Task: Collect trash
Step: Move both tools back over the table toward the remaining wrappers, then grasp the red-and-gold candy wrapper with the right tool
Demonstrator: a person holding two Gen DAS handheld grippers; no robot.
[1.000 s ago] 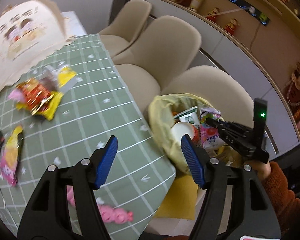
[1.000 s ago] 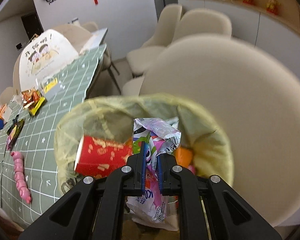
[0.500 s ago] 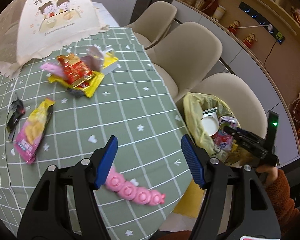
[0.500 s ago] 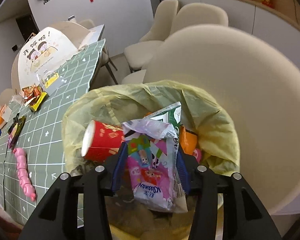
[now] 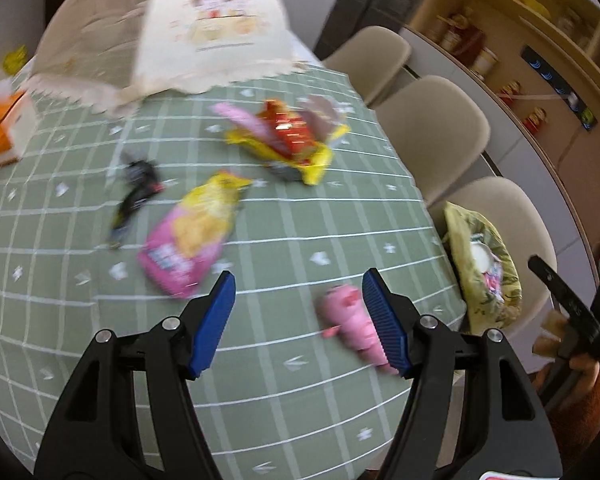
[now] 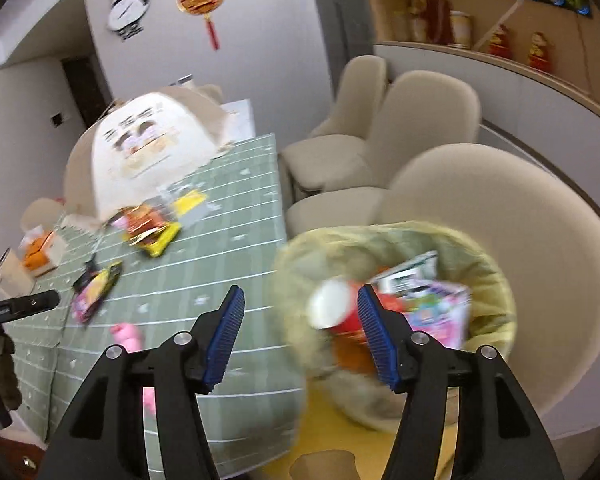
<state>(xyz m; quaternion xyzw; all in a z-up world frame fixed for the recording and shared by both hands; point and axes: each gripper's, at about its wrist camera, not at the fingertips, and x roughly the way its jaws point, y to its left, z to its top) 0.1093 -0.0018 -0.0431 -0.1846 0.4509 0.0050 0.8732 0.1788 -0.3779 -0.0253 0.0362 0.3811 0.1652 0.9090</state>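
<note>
A bin lined with a yellow bag (image 6: 488, 276) stands on a chair seat and holds a red cup (image 6: 336, 312), a carton and the pink wrapper (image 6: 436, 312). My right gripper (image 6: 300, 336) hangs above its left rim, jaws opening, nothing between them. My left gripper (image 5: 296, 320) is open over the green checked table (image 5: 284, 240), empty. Ahead of it lie a pink-and-yellow snack bag (image 5: 192, 236), a black wrapper (image 5: 136, 188) and a pile of red and yellow wrappers (image 5: 288, 140). A pink caterpillar-shaped toy (image 5: 348, 320) lies by its right finger.
A cream mesh food cover (image 5: 172, 28) stands at the table's far end, an orange-and-white box (image 5: 0, 132) at far left. Beige chairs (image 5: 432, 128) line the table's right side. A shelf with ornaments (image 6: 500, 44) runs along the wall. A person's hand holds the other gripper (image 5: 568, 312).
My right gripper opened, let the pink wrapper fall into the bin, and rose up and left. My left gripper swung left, over the table toward the wrappers.
</note>
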